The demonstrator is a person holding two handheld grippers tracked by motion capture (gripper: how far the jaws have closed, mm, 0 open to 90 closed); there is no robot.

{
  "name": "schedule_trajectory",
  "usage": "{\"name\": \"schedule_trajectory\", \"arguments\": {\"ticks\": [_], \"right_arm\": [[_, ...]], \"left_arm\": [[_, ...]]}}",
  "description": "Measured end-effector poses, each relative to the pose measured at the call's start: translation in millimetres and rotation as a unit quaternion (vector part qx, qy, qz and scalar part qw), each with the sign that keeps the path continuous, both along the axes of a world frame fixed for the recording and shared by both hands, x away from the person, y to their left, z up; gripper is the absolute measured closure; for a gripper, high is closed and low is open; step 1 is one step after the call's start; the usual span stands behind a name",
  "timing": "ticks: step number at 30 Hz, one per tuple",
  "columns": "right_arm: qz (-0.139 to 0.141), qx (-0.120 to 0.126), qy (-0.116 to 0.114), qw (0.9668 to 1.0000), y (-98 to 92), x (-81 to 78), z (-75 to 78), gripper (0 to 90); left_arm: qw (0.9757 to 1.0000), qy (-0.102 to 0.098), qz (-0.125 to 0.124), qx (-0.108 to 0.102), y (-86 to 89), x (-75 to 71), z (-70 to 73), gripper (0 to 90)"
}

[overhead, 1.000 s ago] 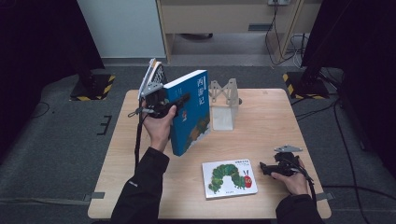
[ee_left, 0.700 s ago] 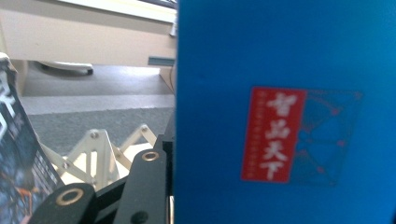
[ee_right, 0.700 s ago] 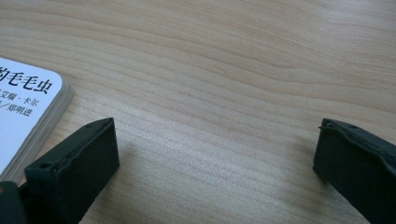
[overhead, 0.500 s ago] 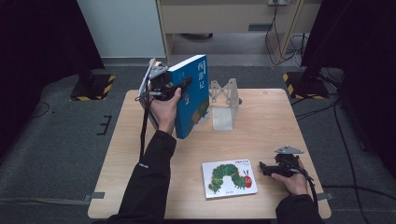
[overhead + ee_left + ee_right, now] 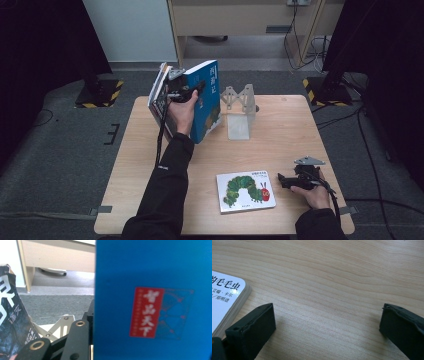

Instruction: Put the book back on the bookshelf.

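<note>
Near me, my right hand-held gripper [image 5: 281,180] rests low on the pale wooden surface [image 5: 280,135]. Its jaws stand wide apart with nothing between them. Just beside it lies the flat white picture book with the green caterpillar [image 5: 245,191]. If I push this gripper sideways, it could bump that book and slide it toward the edge.

Farther away, my left hand-held gripper [image 5: 192,92] is shut on the tall blue book with a red label [image 5: 207,100] and holds it up off the surface, tilted. The left gripper view shows the blue cover pressed right against my black jaw. The grip sits near the top of the cover, so I think the heavy book could swing or slip out and drop.

A dark book with white letters [image 5: 159,95] leans just behind the blue one. I cannot tell if it touches. It might tip over.

Past that stands the clear bookstand with metal braces [image 5: 239,107]. If I bring the blue book in too fast, I may knock it.
</note>
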State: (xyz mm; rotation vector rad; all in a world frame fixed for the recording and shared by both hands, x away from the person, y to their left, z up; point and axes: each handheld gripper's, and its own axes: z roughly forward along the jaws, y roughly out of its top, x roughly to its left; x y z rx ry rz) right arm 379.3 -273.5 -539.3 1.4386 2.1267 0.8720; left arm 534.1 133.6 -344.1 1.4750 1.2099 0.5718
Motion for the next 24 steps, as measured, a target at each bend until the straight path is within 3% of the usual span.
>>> {"name": "schedule_trajectory", "arguments": {"ticks": [5,8,11,18,24], "right_arm": [[0.002,0.0,0.0,1.0,-0.1,0.1,0.0,0.5],[0.002,0.0,0.0,1.0,0.0,0.0,0.0,0.7],[0.003,0.0,0.0,1.0,0.1,-0.1,0.1,0.8],[0.003,0.002,-0.001,1.0,0.3,-0.2,0.0,1.0],[0.002,0.001,-0.003,1.0,0.5,-0.2,-0.1,1.2]], "left_arm": [[0.9998,-0.017,0.009,0.01,-4.4,2.5,-10.3,60.2],[0.9998,-0.018,0.013,0.003,-5.9,3.4,-14.7,60.3],[0.9998,-0.014,0.011,-0.005,-7.7,5.0,-20.7,60.3],[1.0,0.0,0.009,0.003,-16.7,7.9,-37.3,60.1],[0.9999,-0.004,0.011,0.001,-18.8,7.5,-39.2,60.0]]}}
